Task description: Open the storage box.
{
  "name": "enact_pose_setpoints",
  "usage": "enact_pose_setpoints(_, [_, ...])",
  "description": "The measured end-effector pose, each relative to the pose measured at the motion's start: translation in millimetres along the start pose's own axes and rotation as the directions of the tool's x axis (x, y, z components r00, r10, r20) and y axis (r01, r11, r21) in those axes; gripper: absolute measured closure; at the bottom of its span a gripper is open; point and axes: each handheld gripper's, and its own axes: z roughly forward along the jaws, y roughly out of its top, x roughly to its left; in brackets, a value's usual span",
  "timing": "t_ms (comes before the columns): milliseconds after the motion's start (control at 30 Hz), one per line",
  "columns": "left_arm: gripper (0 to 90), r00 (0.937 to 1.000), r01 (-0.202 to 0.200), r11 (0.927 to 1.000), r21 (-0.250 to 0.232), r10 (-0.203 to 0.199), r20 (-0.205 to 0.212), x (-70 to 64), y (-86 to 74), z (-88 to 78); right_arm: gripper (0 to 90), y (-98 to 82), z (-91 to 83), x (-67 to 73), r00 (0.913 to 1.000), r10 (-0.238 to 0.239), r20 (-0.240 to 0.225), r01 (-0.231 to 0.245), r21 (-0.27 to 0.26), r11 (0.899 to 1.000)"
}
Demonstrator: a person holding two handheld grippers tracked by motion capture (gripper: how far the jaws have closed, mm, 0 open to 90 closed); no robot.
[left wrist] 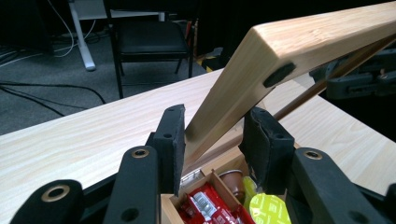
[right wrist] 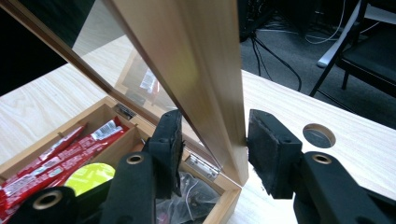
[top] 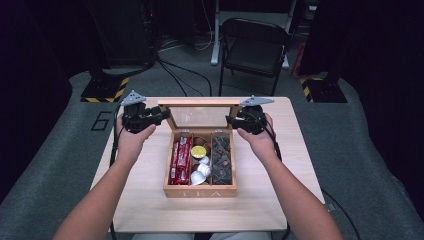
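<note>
A wooden tea box (top: 200,191) stands mid-table with its glass lid (top: 200,117) raised and leaning back. My left gripper (top: 165,116) holds the lid's left frame edge, and my right gripper (top: 231,121) holds the right edge. In the left gripper view the lid frame (left wrist: 299,42) runs down between the pads of the left gripper (left wrist: 212,135). The right gripper view shows the frame (right wrist: 196,60) between the pads of the right gripper (right wrist: 214,140). Inside lie red packets (top: 181,160), a yellow-topped capsule (top: 197,151), white capsules (top: 200,172) and dark packets (top: 221,160).
The light wooden table (top: 135,200) has bare surface on all sides of the box. A round cable hole (right wrist: 319,135) sits in the tabletop near the right gripper. A black folding chair (top: 255,47) stands beyond the far edge, with cables on the floor.
</note>
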Motion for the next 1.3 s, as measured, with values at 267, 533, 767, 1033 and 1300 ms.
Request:
enact_pose_setpoints(267, [59.5,1.0000,0.007,0.9999,-0.011,-0.007,0.007,5.4,3.3,4.9,56.7,-0.1,6.5,-2.5,0.9999,0.000,0.012,0.000,0.001,1.000])
enact_pose_setpoints(533, [56.2,0.9997,0.025,0.9997,0.002,-0.025,0.008,12.8,-6.2,16.7,57.6,0.8,8.7,-5.8,0.9999,0.010,0.010,-0.010,-0.011,1.000])
enact_pose_setpoints(767, [54.5,0.9998,0.016,0.9994,0.030,-0.016,-0.007,18.4,-18.9,31.5,58.2,1.4,10.7,-7.4,0.9995,0.028,0.012,-0.028,-0.019,0.999])
enact_pose_setpoints(1033, [58.3,0.9996,0.016,0.9992,0.038,-0.015,-0.024,20.2,-24.8,42.0,58.2,1.5,12.5,-10.1,0.9995,0.032,0.007,-0.032,-0.024,0.999])
enact_pose_setpoints(1300, [61.2,0.9992,0.020,0.9990,0.040,-0.019,-0.036,22.0,-24.4,44.3,56.5,-7.5,23.4,-13.2,0.9982,0.057,0.015,-0.058,0.026,0.998])
